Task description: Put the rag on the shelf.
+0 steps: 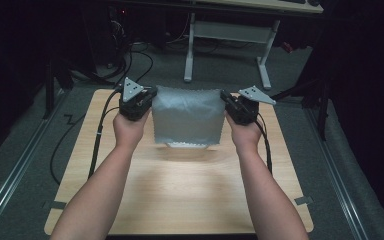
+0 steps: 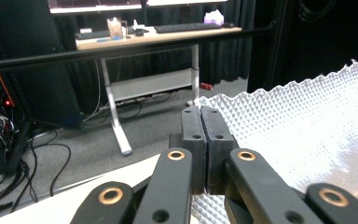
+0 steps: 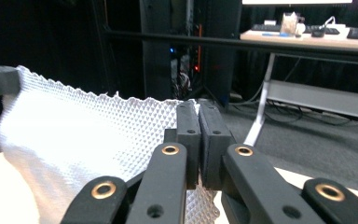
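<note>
Dark curtains and cabling ring the room, with a white-legged desk beyond my wooden table. I have the left gripper and the right gripper raised over the far half of the table, and a grey waffle-textured cloth hangs stretched between them. In the left gripper view, the fingers are clenched on the cloth's top corner; in the right gripper view, the fingers are clamped on the opposite corner. The cloth's lower edge hangs just above the tabletop, its shadow beneath it.
</note>
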Demonstrator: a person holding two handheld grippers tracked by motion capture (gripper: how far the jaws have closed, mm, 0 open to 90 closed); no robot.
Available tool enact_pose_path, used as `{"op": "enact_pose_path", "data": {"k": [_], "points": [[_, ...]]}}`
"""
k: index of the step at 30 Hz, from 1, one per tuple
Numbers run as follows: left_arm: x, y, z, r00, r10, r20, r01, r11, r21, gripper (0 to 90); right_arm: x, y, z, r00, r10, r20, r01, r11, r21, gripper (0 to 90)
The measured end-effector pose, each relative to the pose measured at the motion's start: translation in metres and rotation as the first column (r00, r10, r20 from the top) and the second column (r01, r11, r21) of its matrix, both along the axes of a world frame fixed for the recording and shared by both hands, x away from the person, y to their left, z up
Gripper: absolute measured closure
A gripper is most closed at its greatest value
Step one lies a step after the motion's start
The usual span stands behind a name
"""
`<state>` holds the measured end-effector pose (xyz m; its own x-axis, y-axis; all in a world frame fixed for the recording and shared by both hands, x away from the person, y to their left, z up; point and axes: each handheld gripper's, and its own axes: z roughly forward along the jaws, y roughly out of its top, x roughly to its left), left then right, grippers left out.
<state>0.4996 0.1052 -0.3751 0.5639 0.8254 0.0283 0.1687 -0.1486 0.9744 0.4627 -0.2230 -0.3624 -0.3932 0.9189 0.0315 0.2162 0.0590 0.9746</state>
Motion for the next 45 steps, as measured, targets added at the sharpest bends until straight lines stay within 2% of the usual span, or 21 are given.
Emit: {"op": "enact_pose_path", "data": {"k": [1,3,5,12,15,18,20,27,31,33,35,36,37,38,40,42,43,45], "points": [[0.003,0.000,-0.002,0.9999,0.004,-0.013,-0.004,1.0000,0.008,89.5,0.004,0.000,-0.002,1.0000,-0.004,-0.007,0.003,0.9999,-0.011,88.9],[0.009,0.002,-0.008,0.9978,0.005,-0.067,-0.004,0.9998,0.021,89.5,0.009,0.002,-0.007,0.9997,0.001,-0.023,-0.002,0.9998,-0.022,88.9],[0.012,0.002,-0.014,0.9961,0.008,-0.088,-0.004,0.9989,0.047,89.5,0.014,0.005,-0.013,0.9990,-0.004,-0.044,0.002,0.9988,-0.049,88.9],[0.019,0.005,-0.027,0.9902,-0.022,-0.138,0.027,0.9990,0.034,89.5,0.024,0.005,-0.024,0.9966,-0.002,-0.082,-0.003,0.9984,-0.057,88.9],[0.022,0.005,-0.034,0.9859,-0.033,-0.164,0.040,0.9986,0.034,89.5,0.028,0.005,-0.028,0.9952,-0.004,-0.098,-0.002,0.9976,-0.069,88.9],[0.024,0.006,-0.041,0.9819,-0.038,-0.186,0.042,0.9989,0.021,89.5,0.030,0.005,-0.033,0.9942,-0.004,-0.108,-0.003,0.9983,-0.058,88.9],[0.025,0.007,-0.046,0.9764,-0.046,-0.211,0.049,0.9987,0.013,89.5,0.032,0.005,-0.037,0.9932,-0.006,-0.116,-0.002,0.9979,-0.065,88.8],[0.023,0.002,-0.062,0.9680,-0.066,-0.242,0.072,0.9973,0.016,89.5,0.033,0.001,-0.055,0.9875,-0.010,-0.158,0.002,0.9987,-0.051,88.8],[0.020,-0.003,-0.074,0.9634,-0.074,-0.258,0.090,0.9947,0.050,89.5,0.032,-0.003,-0.066,0.9829,-0.011,-0.184,0.006,0.9996,-0.029,88.8],[0.019,-0.003,-0.079,0.9609,-0.074,-0.267,0.091,0.9945,0.052,89.4,0.031,-0.004,-0.072,0.9795,-0.011,-0.201,0.006,0.9997,-0.024,88.8],[0.019,-0.003,-0.085,0.9549,-0.075,-0.287,0.093,0.9946,0.047,89.4,0.029,-0.005,-0.077,0.9780,-0.010,-0.208,0.007,0.9999,-0.013,88.8],[0.019,-0.004,-0.088,0.9512,-0.077,-0.299,0.099,0.9932,0.060,89.3,0.029,-0.006,-0.079,0.9778,-0.009,-0.210,0.009,1.0000,-0.002,88.7],[0.019,-0.005,-0.089,0.9504,-0.076,-0.301,0.101,0.9926,0.068,89.3,0.028,-0.007,-0.083,0.9754,-0.008,-0.220,0.012,0.9998,0.017,88.6],[0.018,-0.007,-0.091,0.9499,-0.073,-0.304,0.102,0.9916,0.079,89.3,0.028,-0.007,-0.085,0.9742,-0.007,-0.226,0.010,0.9998,0.015,88.7],[0.017,-0.007,-0.094,0.9503,-0.074,-0.303,0.099,0.9928,0.068,89.2,0.027,-0.007,-0.090,0.9714,-0.012,-0.237,0.014,0.9999,0.006,88.6],[0.016,-0.005,-0.098,0.9459,-0.078,-0.315,0.097,0.9943,0.046,89.2,0.026,-0.008,-0.094,0.9702,-0.010,-0.242,0.013,0.9999,0.008,88.6],[0.016,-0.005,-0.100,0.9458,-0.077,-0.316,0.095,0.9944,0.045,89.1,0.025,-0.009,-0.098,0.9718,-0.009,-0.236,0.013,0.9998,0.013,88.5],[0.015,-0.004,-0.103,0.9448,-0.076,-0.319,0.095,0.9944,0.046,89.1,0.025,-0.009,-0.102,0.9686,-0.006,-0.249,0.011,0.9998,0.016,88.2]]}}
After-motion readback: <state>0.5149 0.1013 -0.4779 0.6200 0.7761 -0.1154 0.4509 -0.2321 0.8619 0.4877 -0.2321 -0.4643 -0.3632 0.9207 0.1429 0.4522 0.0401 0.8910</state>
